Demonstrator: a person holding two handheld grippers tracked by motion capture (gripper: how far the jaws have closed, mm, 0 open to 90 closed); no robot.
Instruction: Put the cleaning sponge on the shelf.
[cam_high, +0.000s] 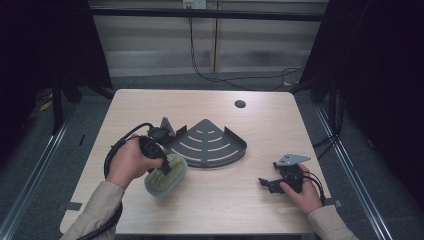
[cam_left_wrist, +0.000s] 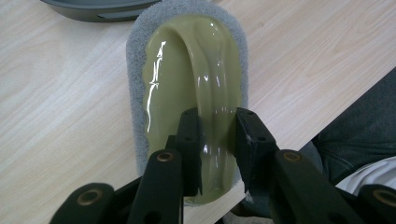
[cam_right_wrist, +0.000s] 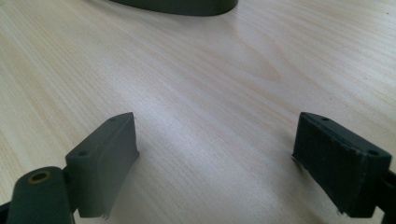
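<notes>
1. High view: a person seated at a pale wooden bench (cam_high: 210, 200) works a hand-held claw in each hand, with a dark fan-shaped corner rack (cam_high: 207, 142) lying flat near the middle.
2. Left claw (cam_high: 164, 169) is clamped on the raised handle ridge of an olive-green scrubber (cam_high: 167, 175), which sits near the bench's front-left, just beside the rack's near edge.
3. Left gripper view: both black jaws pinch the glossy ridge of the scrubber at its near end; its grey abrasive pad (cam_left_wrist: 135, 93) rims the body and faces the wood, and that end reaches the bench edge.
4. Right claw (cam_high: 272, 182) rests low at the front-right, well apart from scrubber and rack; the right gripper view shows its jaws spread wide over bare wood, holding nothing.
5. Likely trouble: the ridge looks smooth and slick, and the grip is taken far toward one end, so a lift could let the scrubber pivot or slide out.
6. Also at risk: with the rack so close, a swing forward could knock its rim and shove it across the bench.
</notes>
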